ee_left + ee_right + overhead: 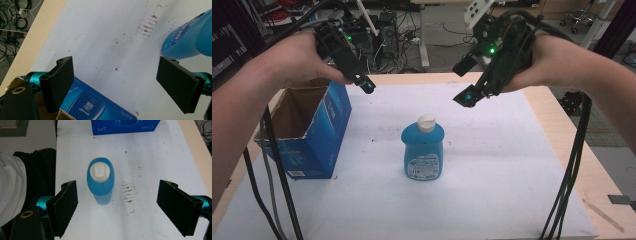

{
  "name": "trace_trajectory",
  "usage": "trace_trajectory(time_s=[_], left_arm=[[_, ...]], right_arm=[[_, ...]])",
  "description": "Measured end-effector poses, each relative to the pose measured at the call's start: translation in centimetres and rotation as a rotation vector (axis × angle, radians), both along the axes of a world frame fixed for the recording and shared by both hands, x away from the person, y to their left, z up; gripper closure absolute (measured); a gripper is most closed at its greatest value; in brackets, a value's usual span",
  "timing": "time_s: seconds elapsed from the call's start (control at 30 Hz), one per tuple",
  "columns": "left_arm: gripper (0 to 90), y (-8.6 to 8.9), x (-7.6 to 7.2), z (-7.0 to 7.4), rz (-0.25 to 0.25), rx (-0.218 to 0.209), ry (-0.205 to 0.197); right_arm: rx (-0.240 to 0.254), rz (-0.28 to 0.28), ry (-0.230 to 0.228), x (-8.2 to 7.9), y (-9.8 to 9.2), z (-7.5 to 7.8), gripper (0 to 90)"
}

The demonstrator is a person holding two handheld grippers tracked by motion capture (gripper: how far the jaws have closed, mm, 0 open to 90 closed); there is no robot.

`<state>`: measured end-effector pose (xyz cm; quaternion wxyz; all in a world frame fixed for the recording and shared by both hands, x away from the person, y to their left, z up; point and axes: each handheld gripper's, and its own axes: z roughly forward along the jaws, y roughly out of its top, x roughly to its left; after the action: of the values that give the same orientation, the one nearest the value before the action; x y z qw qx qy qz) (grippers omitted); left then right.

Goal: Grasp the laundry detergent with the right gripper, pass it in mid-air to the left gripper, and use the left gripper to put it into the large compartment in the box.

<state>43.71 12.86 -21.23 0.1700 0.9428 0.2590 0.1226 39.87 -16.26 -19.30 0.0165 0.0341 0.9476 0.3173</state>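
While both claws gape empty, right claw (117,207) view shows bottle (100,180) cap (100,171).

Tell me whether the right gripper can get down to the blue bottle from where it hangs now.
Probably yes. The right gripper hangs above and behind the blue bottle with its jaws wide open and nothing between them. The bottle stands upright on the white sheet, apart from the blue box, so its sides look free.

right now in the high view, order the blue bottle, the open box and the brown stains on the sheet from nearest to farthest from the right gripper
1. Blue bottle, centre of the sheet, below and left of the right gripper.
2. Brown stains, left of the bottle.
3. Open box, at the table's left edge.
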Motion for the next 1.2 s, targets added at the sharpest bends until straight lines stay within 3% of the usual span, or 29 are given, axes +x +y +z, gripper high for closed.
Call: trace_trajectory(time_s=[0.27, 0.57, 0.7, 0.8, 0.97, 1.2], left_arm=[[14.9, 0.1, -0.2, -0.3, -0.013, 0.006, 0.004], [14.9, 0.2, -0.4, -0.4, -0.009, -0.004, 0.0], [14.9, 0.2, -0.5, -0.6, -0.011, 0.001, 0.004], [14.9, 0.2, -0.5, -0.6, -0.012, -0.001, 0.005], [14.9, -0.1, -0.5, -0.6, -0.018, -0.004, 0.003], [14.9, -0.4, -0.5, -0.8, -0.032, -0.003, 0.005]], right_arm=[[0.069, -0.029, 0.056, -0.1, -2.2, -3.9, 16.6], [0.109, -0.044, 0.118, -0.1, -2.8, -8.0, 16.6], [0.11, -0.035, 0.139, -0.3, -2.2, -10.2, 16.6], [0.107, -0.029, 0.141, -0.3, -2.0, -10.6, 16.6], [0.083, -0.001, 0.14, -0.6, -0.3, -12.5, 16.7], [0.059, 0.019, 0.139, -0.4, 1.7, -13.9, 16.7]])
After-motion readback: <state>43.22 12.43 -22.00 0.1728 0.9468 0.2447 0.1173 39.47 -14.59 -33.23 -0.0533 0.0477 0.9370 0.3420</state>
